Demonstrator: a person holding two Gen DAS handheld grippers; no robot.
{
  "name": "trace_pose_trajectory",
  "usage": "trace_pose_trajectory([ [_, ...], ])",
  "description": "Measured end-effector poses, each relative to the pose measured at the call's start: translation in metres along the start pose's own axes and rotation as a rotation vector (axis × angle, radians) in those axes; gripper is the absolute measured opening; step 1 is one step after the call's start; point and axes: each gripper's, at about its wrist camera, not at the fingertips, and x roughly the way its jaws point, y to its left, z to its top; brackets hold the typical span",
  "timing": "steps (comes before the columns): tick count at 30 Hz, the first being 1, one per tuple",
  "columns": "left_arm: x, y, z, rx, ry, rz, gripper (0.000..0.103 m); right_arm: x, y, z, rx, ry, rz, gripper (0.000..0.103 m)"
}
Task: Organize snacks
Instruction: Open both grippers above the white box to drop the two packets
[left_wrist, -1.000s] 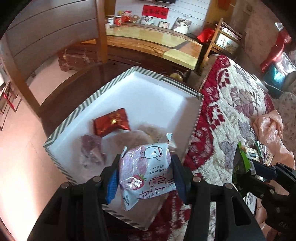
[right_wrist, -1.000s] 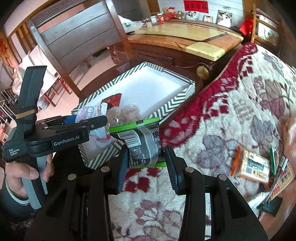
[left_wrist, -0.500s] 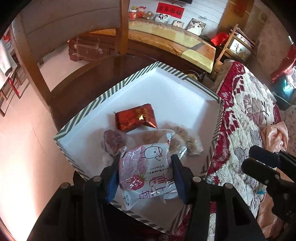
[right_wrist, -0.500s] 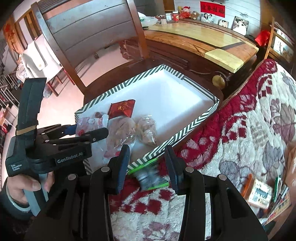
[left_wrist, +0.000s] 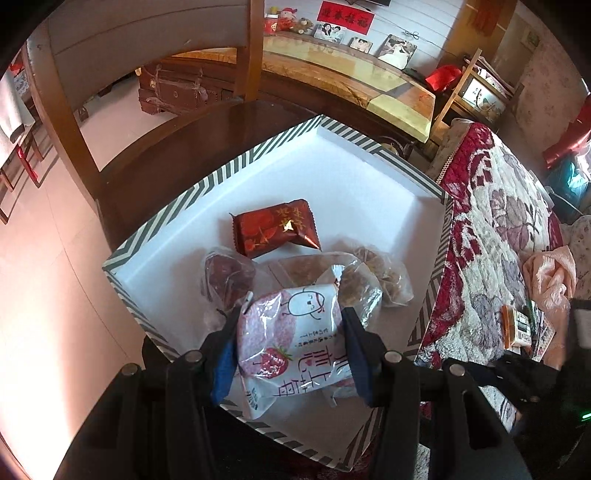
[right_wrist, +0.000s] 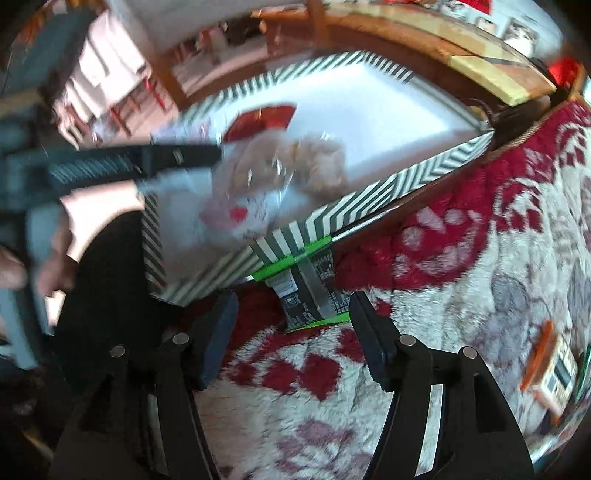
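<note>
My left gripper (left_wrist: 290, 347) is shut on a pink-and-white strawberry snack bag (left_wrist: 295, 339) and holds it over the near part of a white tray with a striped rim (left_wrist: 207, 181). In the tray lie a red packet (left_wrist: 275, 230) and several clear bags of snacks (left_wrist: 369, 277). My right gripper (right_wrist: 291, 336) is open and empty above the floral blanket (right_wrist: 461, 258). A black-and-green snack packet (right_wrist: 308, 291) lies on the blanket against the tray's striped wall (right_wrist: 369, 206), just beyond my right fingertips. The right wrist view is blurred.
The tray rests on a dark wooden chair seat (left_wrist: 166, 155) beside the blanket-covered bed (left_wrist: 498, 229). An orange-edged box (right_wrist: 550, 369) and other packets lie at the blanket's right. A wooden table (left_wrist: 351, 81) stands behind.
My right gripper opened and let go of the black-and-green packet, which dropped onto the blanket by the tray. My left gripper moved further over the tray with the strawberry bag.
</note>
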Motion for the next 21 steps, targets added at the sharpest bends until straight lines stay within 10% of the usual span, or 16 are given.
trace_pose_trajectory([
  [8,0.0,0.0,-0.001,-0.002,0.003,0.0,0.055,0.011,-0.021,-0.003,0.076,-0.013,-0.014,0.038],
  [21,-0.006,0.008,0.005,-0.01,-0.03,0.021,0.055,-0.056,-0.007,0.032,0.036,-0.17,-0.055,0.037],
])
